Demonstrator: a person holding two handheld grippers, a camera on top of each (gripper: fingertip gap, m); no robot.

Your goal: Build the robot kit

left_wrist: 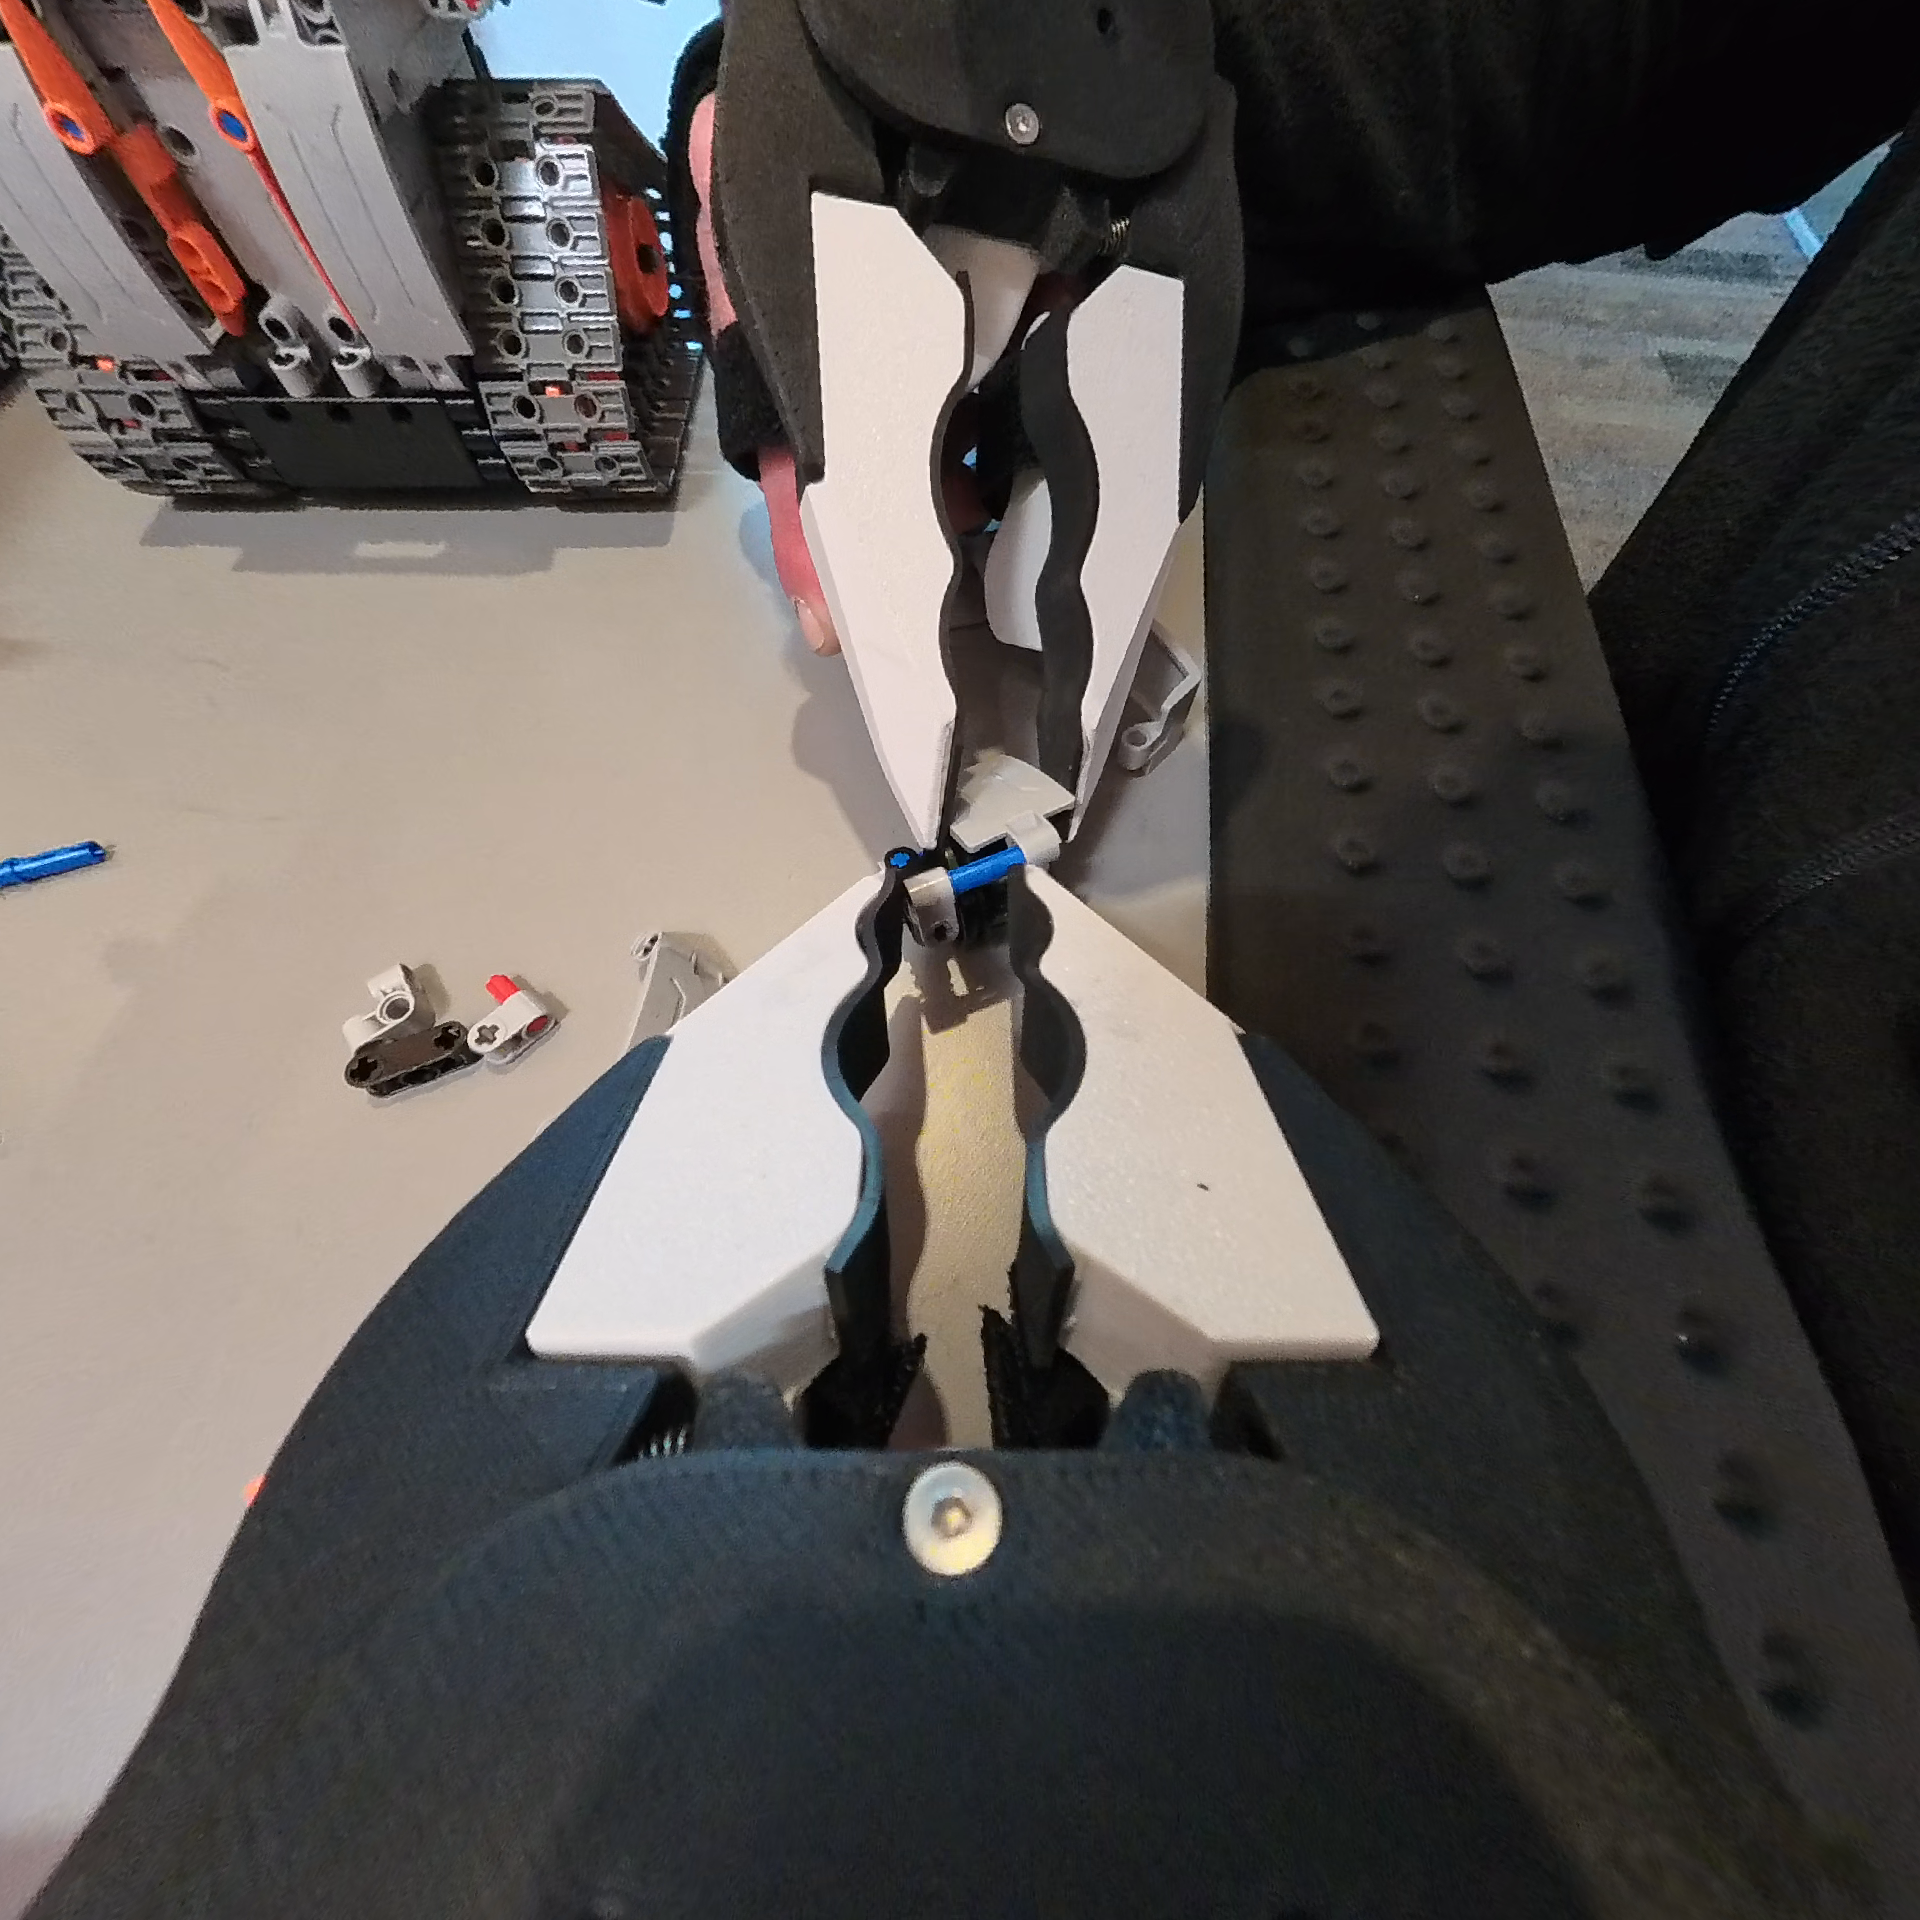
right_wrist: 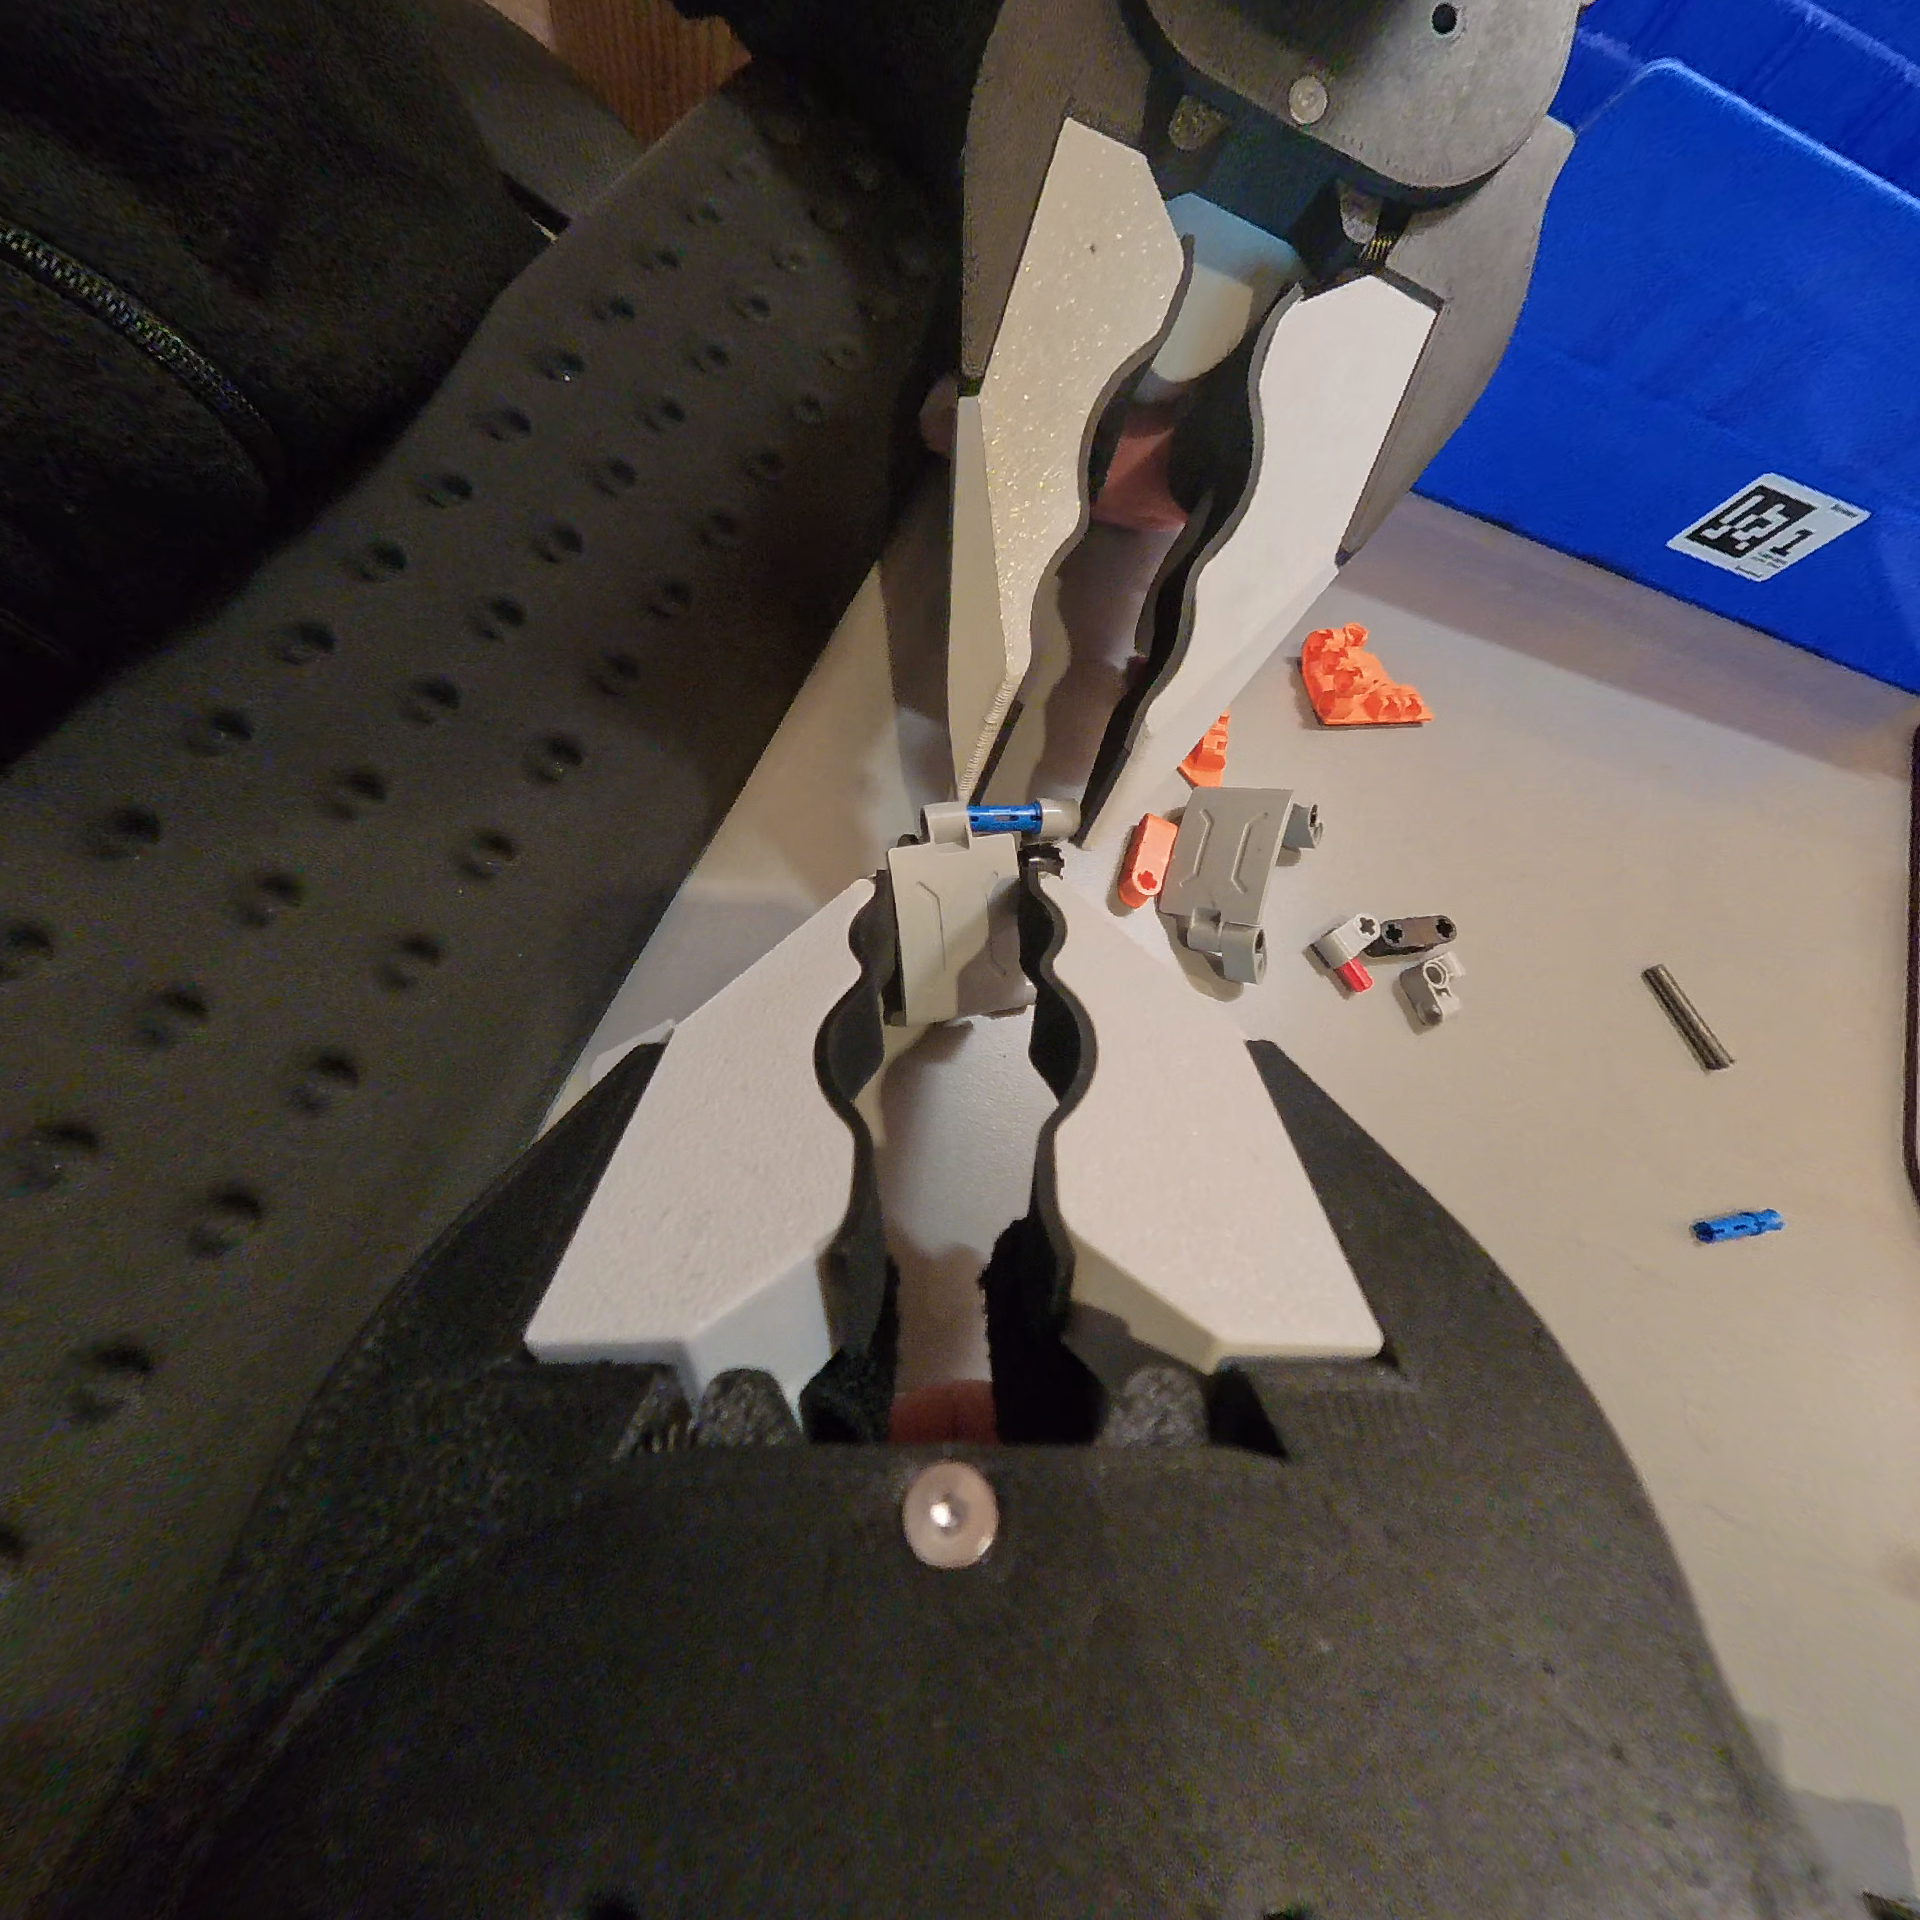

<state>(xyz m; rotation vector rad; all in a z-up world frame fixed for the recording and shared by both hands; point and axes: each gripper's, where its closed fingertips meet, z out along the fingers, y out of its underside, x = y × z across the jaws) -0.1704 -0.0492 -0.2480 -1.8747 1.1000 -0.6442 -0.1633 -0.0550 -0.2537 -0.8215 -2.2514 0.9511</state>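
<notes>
My left gripper (left_wrist: pixel 956 883) and right gripper (right_wrist: pixel 956 883) meet tip to tip above the grey table edge. The left gripper is shut on a small grey connector (left_wrist: pixel 930 904) that carries a blue pin (left_wrist: pixel 982 871). In the right wrist view the left gripper (right_wrist: pixel 1023 810) comes down from above around the blue pin (right_wrist: pixel 1003 816). The right gripper is shut on a grey curved panel (right_wrist: pixel 951 925), whose lug touches the pin. In the left wrist view the right gripper (left_wrist: pixel 1003 821) comes from the top with the panel (left_wrist: pixel 1013 795).
A grey and orange tracked model (left_wrist: pixel 343 291) stands at the far left. Loose small parts (left_wrist: pixel 447 1029), a blue pin (left_wrist: pixel 52 862), a second grey panel (right_wrist: pixel 1231 883), orange pieces (right_wrist: pixel 1361 681) and a black axle (right_wrist: pixel 1688 1018) lie on the table. A blue bin (right_wrist: pixel 1714 364) stands beyond. A black perforated pad (right_wrist: pixel 416 623) borders the table. The tips of both grippers are at nearly the same place.
</notes>
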